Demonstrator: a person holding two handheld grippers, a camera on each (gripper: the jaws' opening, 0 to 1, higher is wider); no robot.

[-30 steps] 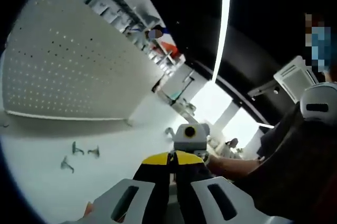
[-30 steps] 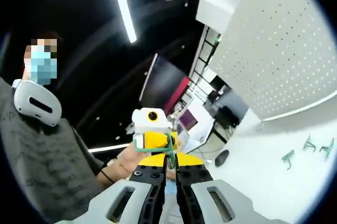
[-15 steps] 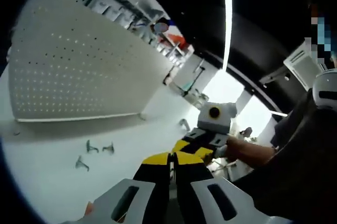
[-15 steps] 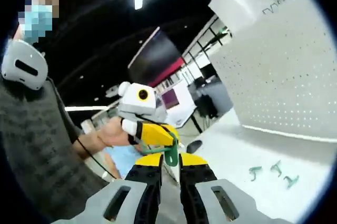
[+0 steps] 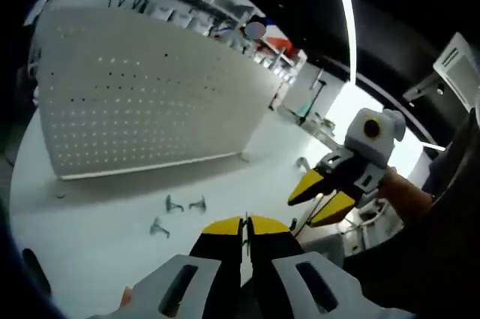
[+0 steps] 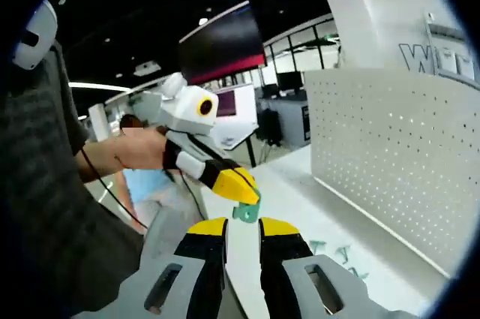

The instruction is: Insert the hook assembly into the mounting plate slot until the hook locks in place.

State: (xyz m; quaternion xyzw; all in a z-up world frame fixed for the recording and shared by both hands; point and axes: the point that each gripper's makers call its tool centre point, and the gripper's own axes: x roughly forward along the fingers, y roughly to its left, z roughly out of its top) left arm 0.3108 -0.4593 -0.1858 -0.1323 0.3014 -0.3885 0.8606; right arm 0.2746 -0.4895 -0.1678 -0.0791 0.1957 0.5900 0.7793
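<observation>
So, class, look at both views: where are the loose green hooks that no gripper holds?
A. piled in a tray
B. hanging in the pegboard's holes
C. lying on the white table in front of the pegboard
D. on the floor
C: three small green hooks lie on the bare white table a little way in front of the upright white pegboard; the right gripper view shows the same group near the board's foot.
</observation>
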